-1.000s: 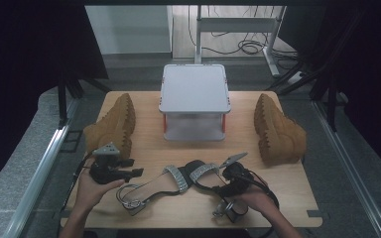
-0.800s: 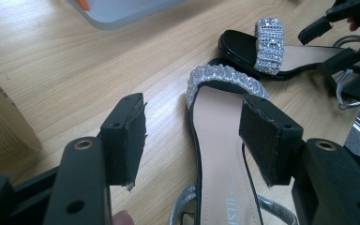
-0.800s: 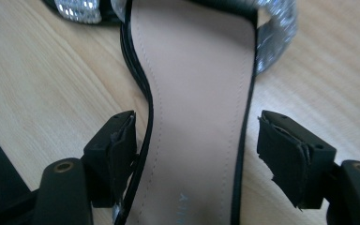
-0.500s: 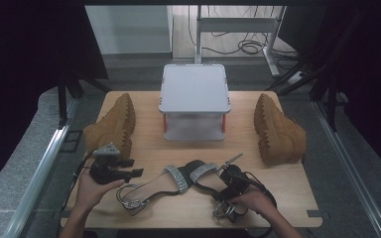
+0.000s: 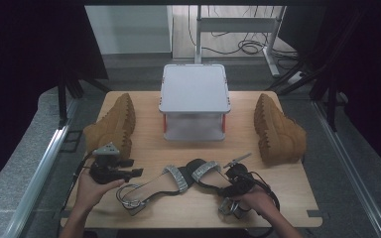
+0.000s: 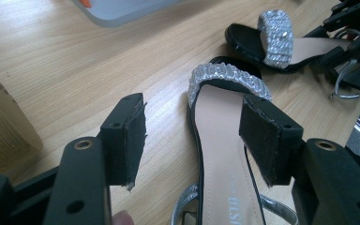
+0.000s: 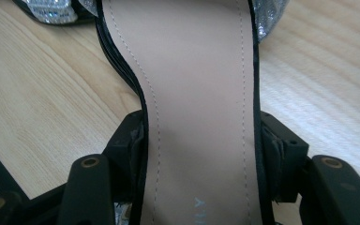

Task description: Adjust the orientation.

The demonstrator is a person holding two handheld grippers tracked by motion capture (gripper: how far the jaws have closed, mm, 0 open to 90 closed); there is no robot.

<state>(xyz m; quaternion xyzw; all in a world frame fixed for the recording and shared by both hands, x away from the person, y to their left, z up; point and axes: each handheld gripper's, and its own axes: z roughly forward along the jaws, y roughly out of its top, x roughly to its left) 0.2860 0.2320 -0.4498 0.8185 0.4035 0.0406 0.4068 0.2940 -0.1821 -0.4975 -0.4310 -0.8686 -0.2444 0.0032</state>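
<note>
The right sandal (image 5: 209,174) lies on the wooden counter (image 5: 149,144) in front of the grey lidded box (image 5: 194,101), its glittery toe strap pointing back toward that box. The right hand-held gripper (image 5: 235,184) sits over the sandal's heel end; its jaws have just been closing, and in the right gripper view the pads press on both edges of the tan insole (image 7: 199,108), so the sandal is clamped across its width. The left sandal (image 5: 154,186) lies in front of the box too, slightly left of it, its toe strap just beside the other's. The left hand-held gripper (image 5: 129,173) is level with this sandal's heel end, jaws held moderately wide; in the left gripper view the sandal's footbed (image 6: 222,140) lies beyond the right pad, untouched. Left of the box a tan boot (image 5: 111,126) lies on its side, and right of the box lies a second tan boot (image 5: 280,131).
</note>
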